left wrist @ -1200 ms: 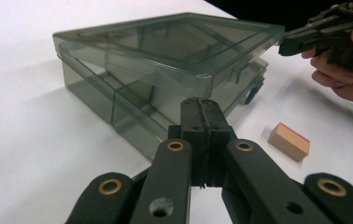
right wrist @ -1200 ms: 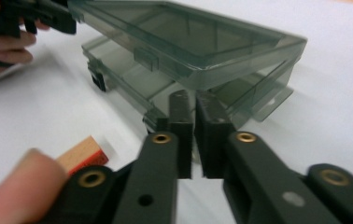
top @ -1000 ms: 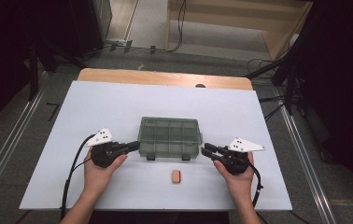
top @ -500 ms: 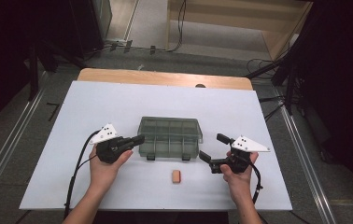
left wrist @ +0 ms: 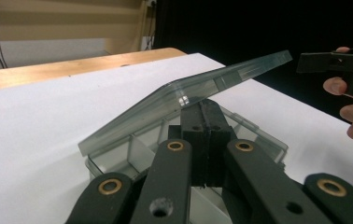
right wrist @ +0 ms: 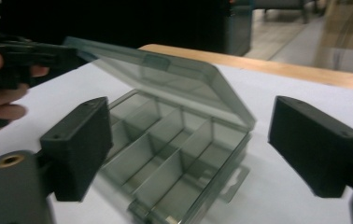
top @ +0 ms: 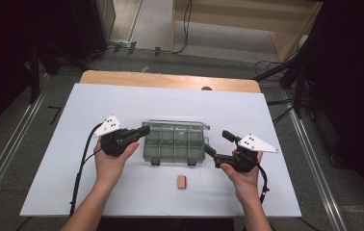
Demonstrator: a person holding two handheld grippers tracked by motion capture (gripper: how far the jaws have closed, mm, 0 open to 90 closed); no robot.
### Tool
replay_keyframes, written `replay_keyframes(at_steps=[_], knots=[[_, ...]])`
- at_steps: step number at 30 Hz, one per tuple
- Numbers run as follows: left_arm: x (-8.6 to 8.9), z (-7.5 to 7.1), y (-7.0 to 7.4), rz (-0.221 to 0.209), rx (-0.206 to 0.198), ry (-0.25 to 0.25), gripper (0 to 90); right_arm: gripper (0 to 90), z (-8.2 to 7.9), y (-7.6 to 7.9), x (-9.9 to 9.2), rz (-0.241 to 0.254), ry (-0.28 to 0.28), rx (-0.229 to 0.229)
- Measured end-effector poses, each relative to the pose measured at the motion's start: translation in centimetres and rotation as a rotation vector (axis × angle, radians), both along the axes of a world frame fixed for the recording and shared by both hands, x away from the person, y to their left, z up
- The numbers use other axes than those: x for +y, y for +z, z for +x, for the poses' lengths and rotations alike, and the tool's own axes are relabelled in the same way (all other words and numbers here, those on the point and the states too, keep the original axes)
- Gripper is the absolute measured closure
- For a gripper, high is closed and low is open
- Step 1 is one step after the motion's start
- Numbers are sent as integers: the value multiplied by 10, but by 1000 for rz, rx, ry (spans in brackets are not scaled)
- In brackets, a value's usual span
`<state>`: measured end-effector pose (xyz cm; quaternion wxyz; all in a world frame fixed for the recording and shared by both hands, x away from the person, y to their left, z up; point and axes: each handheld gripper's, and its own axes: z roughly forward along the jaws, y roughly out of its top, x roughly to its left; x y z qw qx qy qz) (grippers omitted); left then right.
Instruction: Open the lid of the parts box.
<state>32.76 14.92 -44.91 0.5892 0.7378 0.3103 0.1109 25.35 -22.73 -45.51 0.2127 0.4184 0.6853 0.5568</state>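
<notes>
A smoky clear compartment box (top: pixel 175 147) sits mid-table, its lid (top: pixel 175 125) tilted up. My left gripper (top: pixel 144 130) is shut, and its tips are tucked under the lid's left edge (left wrist: pixel 202 84), propping it up; nothing is between the jaws (left wrist: pixel 205 112). In the right gripper view the lid (right wrist: pixel 174 84) slants over empty compartments (right wrist: pixel 165 158). My right gripper (top: pixel 217 142) hovers at the box's right end. Its jaws have just opened wide and then come in slightly. They stand open (right wrist: pixel 191 121), gripping nothing, with the box beyond the gap.
A small orange block (top: pixel 182 182) lies on the white tabletop (top: pixel 122 101) in front of the box. A wooden strip (top: pixel 170 79) runs along the table's far edge. Dark floor and cables surround the table.
The lid has gone from flat to tilted up as my left gripper rose and moved right under it. My right gripper's jaws went from nearly shut to wide apart, and it lifted slightly.
</notes>
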Motion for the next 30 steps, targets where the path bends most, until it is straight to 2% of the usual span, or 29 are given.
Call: replay_keyframes(at_steps=[5, 6, 9, 13, 17, 21, 25, 27, 30], knots=[[-2, 7, 3, -11, -6, 19, 899, 316, 11, 1, 7, -19, -42, -12], [-2, 8, 3, -10, -6, 26, 899, 372, 16, 0, 9, -21, -66, -4], [-3, 12, 4, -21, 4, 37, 899, 408, 20, -2, 10, -32, -94, -8], [-7, 17, 5, 4, 7, 53, 899, 502, 29, -5, 11, -27, -150, 12], [-8, 20, 8, 1, -4, 65, 899, 557, 37, -9, 13, -10, -164, 6], [-11, 23, 11, 4, -10, 87, 899, 561, 42, -12, 14, 12, -175, -11], [-14, 26, 12, 43, -12, 113, 899, 581, 47, -15, 15, 49, -177, 27], [-15, 27, 11, 28, -7, 122, 899, 619, 49, -15, 14, 51, -197, 25], [-14, 29, 12, 14, -11, 129, 899, 632, 51, -13, 15, 65, -174, 8]])
